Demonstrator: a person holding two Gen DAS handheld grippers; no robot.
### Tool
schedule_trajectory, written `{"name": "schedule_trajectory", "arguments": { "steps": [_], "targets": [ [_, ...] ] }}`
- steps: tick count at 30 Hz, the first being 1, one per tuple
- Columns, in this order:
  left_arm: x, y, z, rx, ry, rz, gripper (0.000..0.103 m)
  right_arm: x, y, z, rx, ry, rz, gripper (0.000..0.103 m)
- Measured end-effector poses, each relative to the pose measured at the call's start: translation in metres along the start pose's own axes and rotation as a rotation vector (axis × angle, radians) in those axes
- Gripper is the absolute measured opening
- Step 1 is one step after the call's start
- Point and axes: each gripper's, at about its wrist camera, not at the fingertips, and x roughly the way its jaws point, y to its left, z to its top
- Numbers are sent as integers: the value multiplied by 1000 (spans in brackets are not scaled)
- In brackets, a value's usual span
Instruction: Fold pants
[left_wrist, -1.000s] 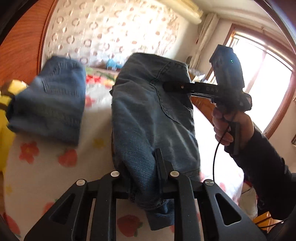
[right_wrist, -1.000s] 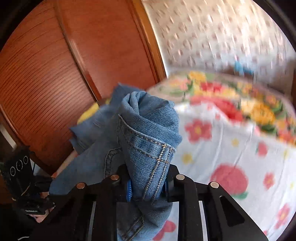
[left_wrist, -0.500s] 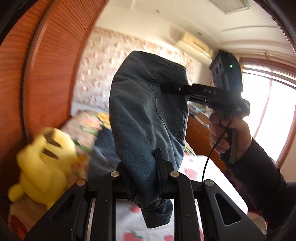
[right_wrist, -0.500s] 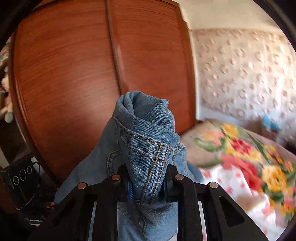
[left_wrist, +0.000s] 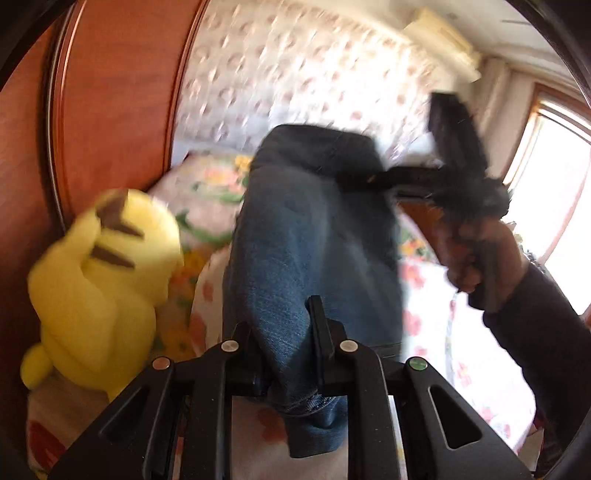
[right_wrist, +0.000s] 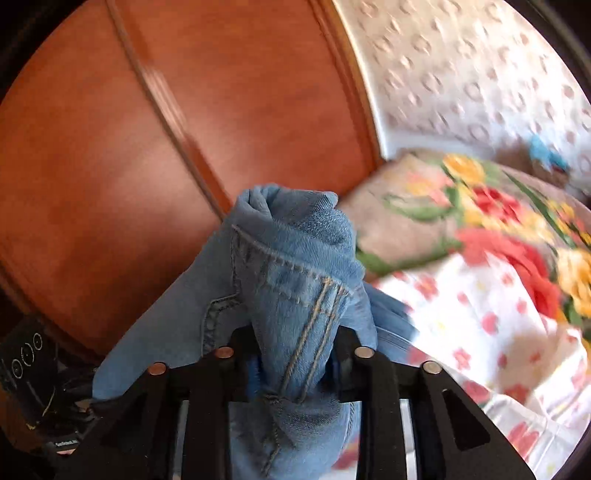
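Observation:
The blue denim pants (left_wrist: 314, 240) hang stretched in the air between my two grippers, above the bed. My left gripper (left_wrist: 288, 332) is shut on one edge of the pants. My right gripper (right_wrist: 295, 350) is shut on a bunched, seamed part of the pants (right_wrist: 295, 266). In the left wrist view the right gripper (left_wrist: 354, 177) shows at the far top edge of the pants, held by a hand (left_wrist: 480, 254). The view is blurred by motion.
A bed with a floral sheet (left_wrist: 436, 332) lies below; it also shows in the right wrist view (right_wrist: 498, 314). A yellow plush toy (left_wrist: 99, 280) sits at the left by the wooden wardrobe (right_wrist: 147, 147). A padded headboard (left_wrist: 295, 74) is behind, a window (left_wrist: 554, 206) at the right.
Both grippers have swung down from high up toward the bed with the pants still held; the bed and plush toy fill more of the views.

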Motion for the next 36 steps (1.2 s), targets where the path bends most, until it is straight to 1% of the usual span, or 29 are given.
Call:
{"name": "schedule_trajectory", "arguments": {
  "steps": [1, 2, 3, 4, 6, 9, 10, 11, 12, 13, 14, 15, 16, 18, 20, 22, 24, 27, 30, 31, 32, 33, 34, 36],
  "targets": [
    [5, 2, -1, -8, 4, 4, 20, 5, -8, 1, 5, 7, -16, 49],
    [9, 5, -1, -21, 5, 1, 20, 5, -11, 2, -7, 4, -34, 55],
    [11, 6, 0, -27, 6, -5, 21, 14, -12, 13, -22, -5, -59, 64],
    [13, 6, 2, -24, 8, -5, 21, 11, -9, 14, -44, -23, -100, 67],
    [19, 2, 8, -13, 15, 1, 21, -4, 3, 4, -80, -67, -165, 67],
    [29, 4, 15, 6, 20, 21, 22, -1, 14, 0, -119, -127, -251, 67],
    [29, 3, 14, 10, 23, 29, 22, 8, 15, 1, -144, -132, -275, 67],
    [32, 5, 14, 9, 29, 31, 22, 10, 28, -5, -180, -122, -312, 67],
    [34, 6, 13, 6, 32, 30, 22, 13, 29, -12, -198, -114, -340, 67],
    [36, 6, 13, 5, 35, 35, 23, 30, 24, -13, -180, -90, -353, 67],
    [38, 8, 13, 4, 30, 36, 23, 42, 22, -18, -150, -69, -342, 67],
    [36, 7, 14, 3, 21, 34, 23, 49, 19, -20, -120, -68, -336, 67],
    [33, 5, 15, 7, 15, 40, 25, 44, 17, -19, -102, -86, -332, 67],
    [26, -1, 16, 22, 4, 57, 30, 26, 25, -24, -72, -129, -314, 67],
    [17, -8, 15, 48, -14, 84, 42, 13, 28, -32, -61, -151, -317, 67],
    [5, -14, 14, 74, -44, 111, 51, -9, 36, -47, -67, -185, -311, 67],
    [-7, -20, 14, 92, -68, 126, 51, -32, 46, -64, -74, -206, -320, 67],
    [-22, -34, 13, 128, -94, 153, 51, -73, 62, -100, -74, -228, -325, 67],
    [-35, -48, 10, 154, -117, 145, 52, -117, 82, -133, -55, -254, -337, 67],
    [-39, -56, 9, 168, -125, 143, 55, -138, 94, -148, -47, -265, -340, 67],
    [-41, -61, 8, 176, -130, 139, 72, -151, 100, -159, -42, -274, -346, 67],
    [-45, -68, 7, 184, -144, 127, 78, -163, 106, -170, -37, -287, -354, 67],
    [-49, -76, 5, 191, -159, 114, 81, -174, 109, -179, -34, -296, -361, 67],
    [-54, -92, 2, 215, -164, 95, 82, -193, 121, -200, -32, -313, -381, 67]
  ]
}}
